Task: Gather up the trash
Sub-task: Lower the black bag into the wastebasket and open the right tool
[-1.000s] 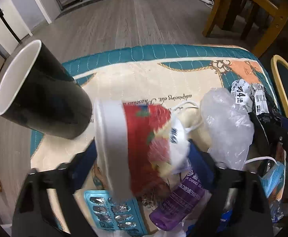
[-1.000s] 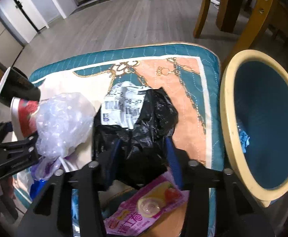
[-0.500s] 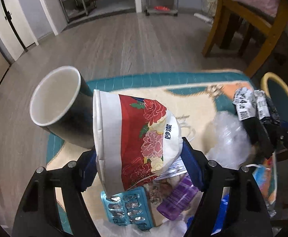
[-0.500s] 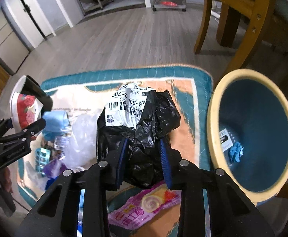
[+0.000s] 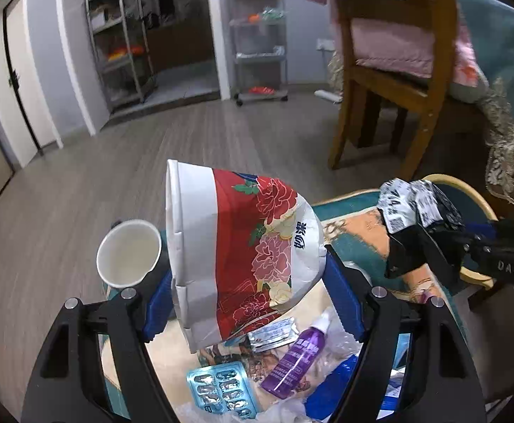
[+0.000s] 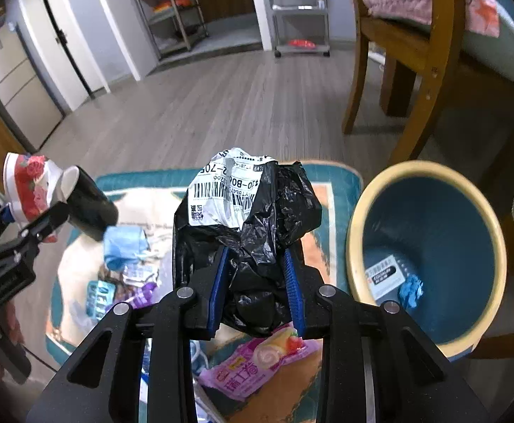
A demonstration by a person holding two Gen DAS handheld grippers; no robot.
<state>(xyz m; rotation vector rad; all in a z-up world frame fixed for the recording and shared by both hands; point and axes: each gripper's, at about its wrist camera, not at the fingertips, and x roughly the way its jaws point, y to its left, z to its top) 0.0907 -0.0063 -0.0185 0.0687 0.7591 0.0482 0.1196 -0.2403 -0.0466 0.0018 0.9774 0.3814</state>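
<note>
My left gripper (image 5: pixel 249 296) is shut on a red and white flowered paper bowl (image 5: pixel 242 246), held on its side above the mat, rim to the left. My right gripper (image 6: pixel 255 282) is shut on a crumpled black plastic bag (image 6: pixel 278 204) with a white shipping label, also lifted clear of the mat. The blue bin with a yellow rim (image 6: pixel 359 211) stands just right of the bag, with a label and a blue scrap inside. In the left wrist view the bag (image 5: pixel 415 211) hangs in front of the bin's rim (image 5: pixel 447 178).
A black paper cup (image 5: pixel 128 253) lies on the teal-edged mat (image 6: pixel 341 183) beside the bowl. Loose litter on the mat: a purple bottle (image 5: pixel 292 359), a blister pack (image 5: pixel 221 387), a pink snack wrapper (image 6: pixel 257 363), a blue mask (image 6: pixel 123 246). A wooden chair (image 6: pixel 415 70) stands behind the bin.
Both grippers have risen from the mat with their loads and tipped up toward the room. The right jaws have squeezed the black bag tighter. The black cup stays below.
</note>
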